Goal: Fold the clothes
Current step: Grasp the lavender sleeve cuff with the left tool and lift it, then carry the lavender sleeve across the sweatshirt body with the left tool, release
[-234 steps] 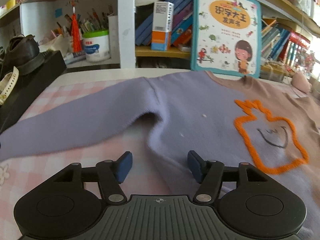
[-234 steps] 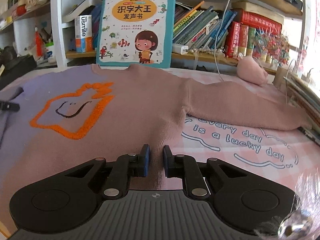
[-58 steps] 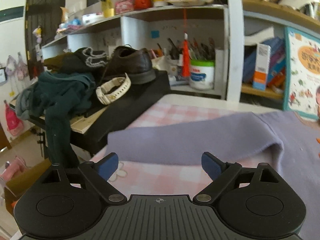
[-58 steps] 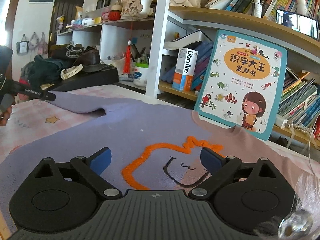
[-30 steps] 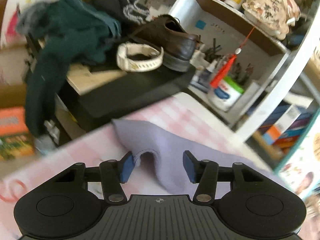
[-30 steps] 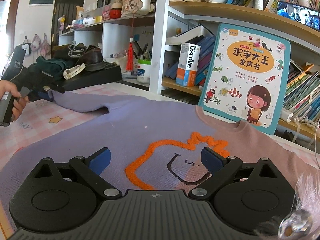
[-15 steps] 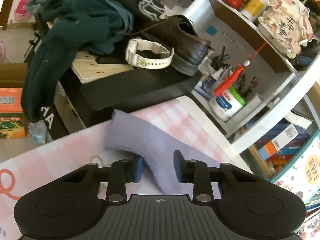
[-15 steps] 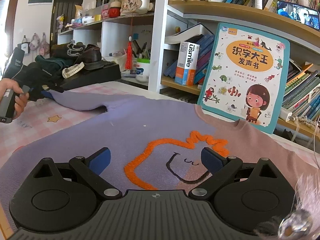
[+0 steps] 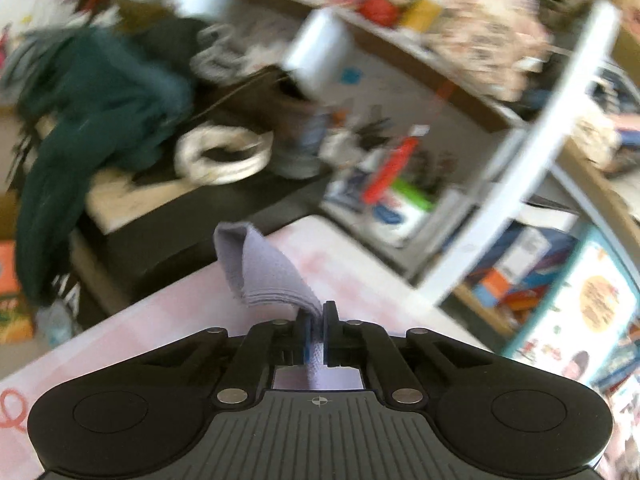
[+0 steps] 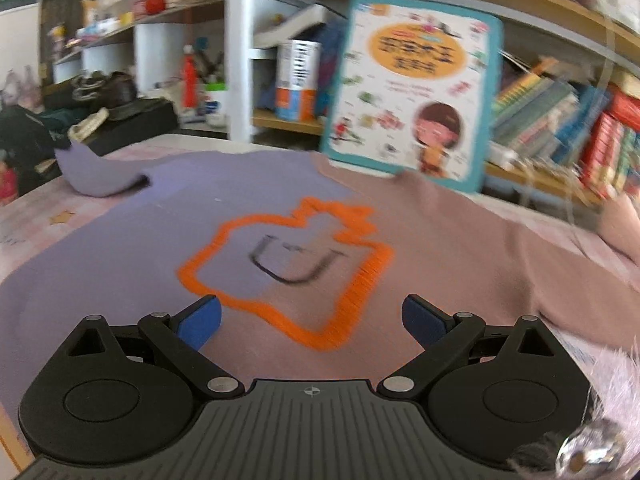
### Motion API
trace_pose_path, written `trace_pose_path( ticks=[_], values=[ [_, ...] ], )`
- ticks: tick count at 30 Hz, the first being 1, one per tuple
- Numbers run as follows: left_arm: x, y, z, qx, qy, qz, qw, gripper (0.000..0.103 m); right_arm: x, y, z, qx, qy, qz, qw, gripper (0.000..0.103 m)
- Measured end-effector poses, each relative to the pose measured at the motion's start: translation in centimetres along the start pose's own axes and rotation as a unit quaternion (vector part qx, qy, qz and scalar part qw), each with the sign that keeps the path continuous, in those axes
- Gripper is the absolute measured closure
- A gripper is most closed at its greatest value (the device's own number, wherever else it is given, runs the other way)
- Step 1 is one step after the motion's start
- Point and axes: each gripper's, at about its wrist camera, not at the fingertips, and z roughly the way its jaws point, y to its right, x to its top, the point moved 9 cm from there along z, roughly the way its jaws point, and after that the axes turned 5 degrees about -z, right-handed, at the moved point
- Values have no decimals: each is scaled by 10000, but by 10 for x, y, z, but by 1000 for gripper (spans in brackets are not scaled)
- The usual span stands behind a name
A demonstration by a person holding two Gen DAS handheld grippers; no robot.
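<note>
A sweater, lilac on its left half and dusty pink on its right (image 10: pixel 440 240), lies flat on the table with an orange outlined figure (image 10: pixel 288 256) on its chest. My left gripper (image 9: pixel 315 320) is shut on the end of the lilac sleeve (image 9: pixel 260 272) and holds it lifted off the table. In the right wrist view that sleeve end (image 10: pixel 92 176) curls up at the far left. My right gripper (image 10: pixel 312 322) is wide open and empty, just above the sweater's lower chest.
A pink checked tablecloth (image 9: pixel 120 340) covers the table. A children's book (image 10: pixel 412 88) leans on the bookshelf behind the sweater. A black stand (image 9: pixel 168 216) left of the table holds a brown shoe, a white watch (image 9: pixel 224 156) and dark green clothes (image 9: pixel 88 100).
My left gripper closed on the sleeve end and raised it off the table. My right gripper stayed open and swung a little to the right over the sweater.
</note>
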Motion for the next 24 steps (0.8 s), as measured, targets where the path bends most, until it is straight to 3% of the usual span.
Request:
trace_pose_path(
  ticks=[7, 15, 24],
  values=[
    [-6, 114, -7, -998, -57, 793, 9918, 100, -19, 23, -22, -226, -47, 307, 9993, 6],
    [-45, 247, 10, -2202, -343, 1388, 9649, 100, -30, 27, -14, -18, -376, 530, 9979, 4],
    [-119, 334, 34, -2753, -1090, 1668, 9405, 99, -30, 29, -15, 128, -339, 647, 9972, 2]
  ],
)
